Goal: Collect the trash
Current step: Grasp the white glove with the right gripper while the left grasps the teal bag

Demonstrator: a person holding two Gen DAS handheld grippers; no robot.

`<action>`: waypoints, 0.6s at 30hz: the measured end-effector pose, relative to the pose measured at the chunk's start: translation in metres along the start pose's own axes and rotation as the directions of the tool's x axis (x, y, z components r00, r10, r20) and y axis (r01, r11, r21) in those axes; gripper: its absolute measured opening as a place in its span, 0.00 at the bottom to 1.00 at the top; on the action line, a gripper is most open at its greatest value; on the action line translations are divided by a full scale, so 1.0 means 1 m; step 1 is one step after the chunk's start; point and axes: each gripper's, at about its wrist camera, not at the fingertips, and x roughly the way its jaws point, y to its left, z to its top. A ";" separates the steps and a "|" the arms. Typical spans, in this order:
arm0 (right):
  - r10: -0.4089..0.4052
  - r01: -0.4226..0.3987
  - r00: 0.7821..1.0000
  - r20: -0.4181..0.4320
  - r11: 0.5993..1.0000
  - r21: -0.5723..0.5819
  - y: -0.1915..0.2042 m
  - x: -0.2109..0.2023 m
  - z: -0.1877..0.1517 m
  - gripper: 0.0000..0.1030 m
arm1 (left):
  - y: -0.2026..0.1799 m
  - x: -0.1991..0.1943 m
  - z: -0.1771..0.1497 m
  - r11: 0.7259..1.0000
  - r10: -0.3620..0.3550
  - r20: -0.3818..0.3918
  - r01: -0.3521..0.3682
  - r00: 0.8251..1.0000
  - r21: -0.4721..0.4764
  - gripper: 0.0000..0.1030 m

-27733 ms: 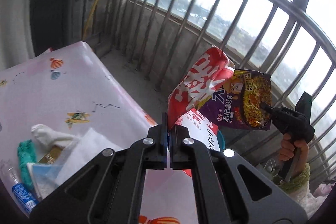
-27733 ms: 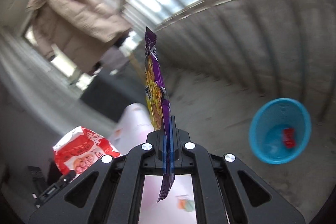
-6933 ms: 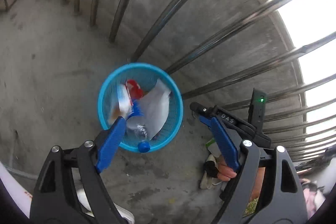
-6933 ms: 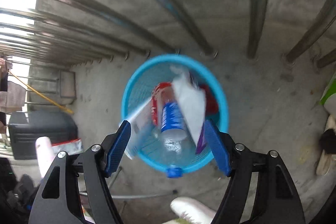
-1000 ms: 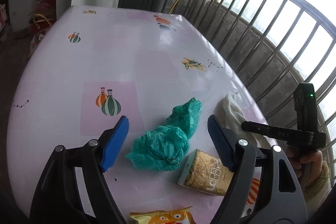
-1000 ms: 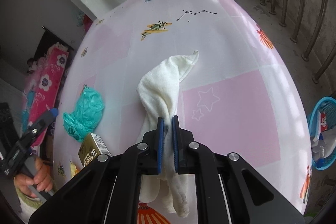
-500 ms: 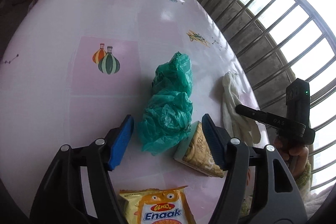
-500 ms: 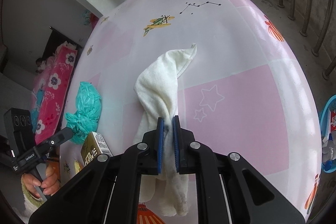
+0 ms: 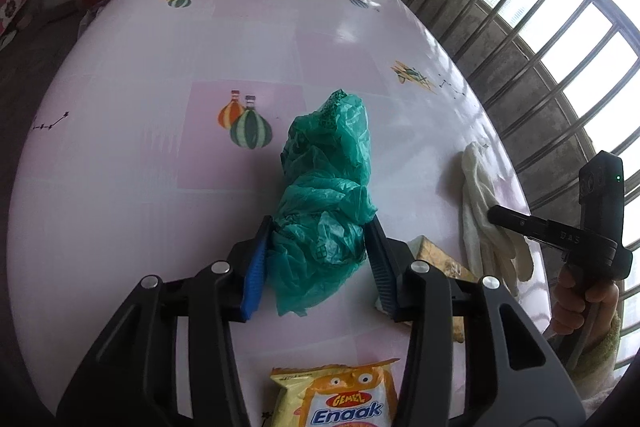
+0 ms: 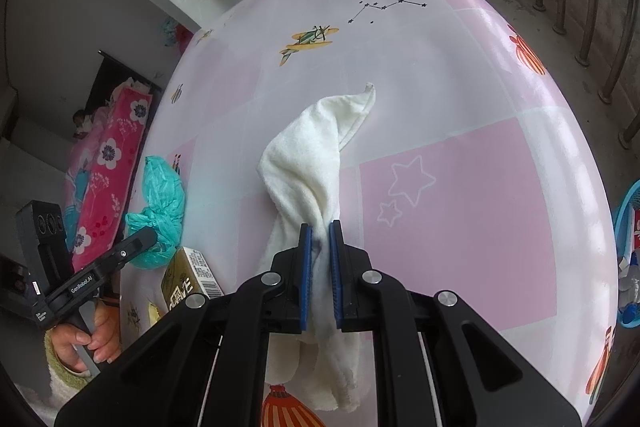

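A crumpled green plastic bag [image 9: 324, 195] lies mid-table, and my left gripper [image 9: 319, 223] straddles its near end. Its jaws are closing, both pads touching and squeezing the bag. The right wrist view shows that bag [image 10: 160, 203] at the left, with the left gripper [image 10: 148, 235] on it. My right gripper [image 10: 320, 227] is shut on a white cloth [image 10: 316, 151], which trails across the pink table [image 10: 460, 187] and hangs below the pads. In the left wrist view the cloth [image 9: 476, 195] lies near the table's right edge.
A tan drink carton [image 9: 440, 259] lies just right of the green bag, and a yellow Enaak snack packet [image 9: 340, 399] lies at the near edge. A blue bin [image 10: 628, 227] holding trash stands on the floor past the table's right side. Metal railing [image 9: 540, 67] borders the balcony.
My left gripper dropped onto the green bag and its jaws narrowed from wide apart to pressing the bag's sides. The right gripper stayed still, holding the cloth.
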 end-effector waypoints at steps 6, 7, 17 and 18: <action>-0.008 0.008 1.000 -0.008 1.000 -0.012 0.003 0.000 0.003 0.18 | 0.003 -0.013 0.001 1.000 -0.006 0.025 0.006 1.000 -0.017 0.51; -0.010 0.010 1.000 -0.008 1.000 -0.018 0.005 -0.001 0.003 0.20 | 0.002 -0.014 0.002 1.000 -0.006 0.029 0.006 1.000 -0.014 0.55; -0.102 0.103 0.995 0.021 0.990 -0.092 0.023 -0.001 0.004 0.40 | -0.007 0.005 0.005 0.998 0.055 0.018 -0.056 0.998 0.032 0.62; -0.108 0.110 0.994 0.021 0.989 -0.096 0.023 0.000 0.004 0.41 | -0.007 0.007 0.005 0.998 0.060 0.019 -0.060 0.998 0.034 0.62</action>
